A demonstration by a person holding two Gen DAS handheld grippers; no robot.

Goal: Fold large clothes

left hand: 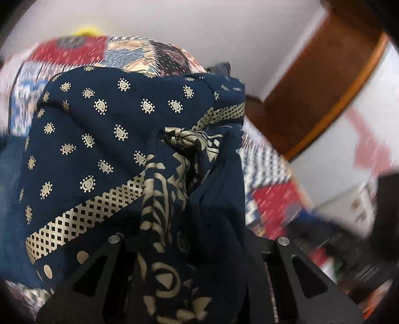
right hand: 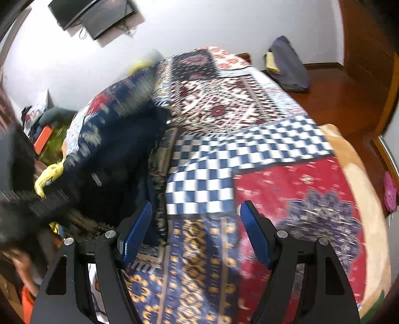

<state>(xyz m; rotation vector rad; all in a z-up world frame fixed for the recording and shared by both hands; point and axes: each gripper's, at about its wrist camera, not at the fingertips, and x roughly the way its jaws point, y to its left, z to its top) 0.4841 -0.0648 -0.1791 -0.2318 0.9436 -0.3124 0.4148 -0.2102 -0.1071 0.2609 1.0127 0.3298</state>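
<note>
A navy garment [left hand: 99, 139] with gold paisley dots and lattice bands fills the left wrist view. It hangs bunched over my left gripper [left hand: 192, 224], whose fingertips are hidden under the cloth; the fabric is gathered between its arms, so it looks shut on the garment. In the right wrist view the same garment [right hand: 119, 154] is a blurred dark heap at the left side of the patchwork bedspread [right hand: 249, 104]. My right gripper [right hand: 195, 211] stands open above the bedspread, beside the heap, and its blue pads [right hand: 138, 229] hold nothing.
A grey bag [right hand: 289, 64] lies on the wooden floor beyond the bed. Wooden furniture [right hand: 369, 49] stands at the right, with a pink slipper [right hand: 390, 192] below it. A yellow cloth [right hand: 47, 179] lies by the heap. A dark screen [right hand: 94, 15] hangs on the wall.
</note>
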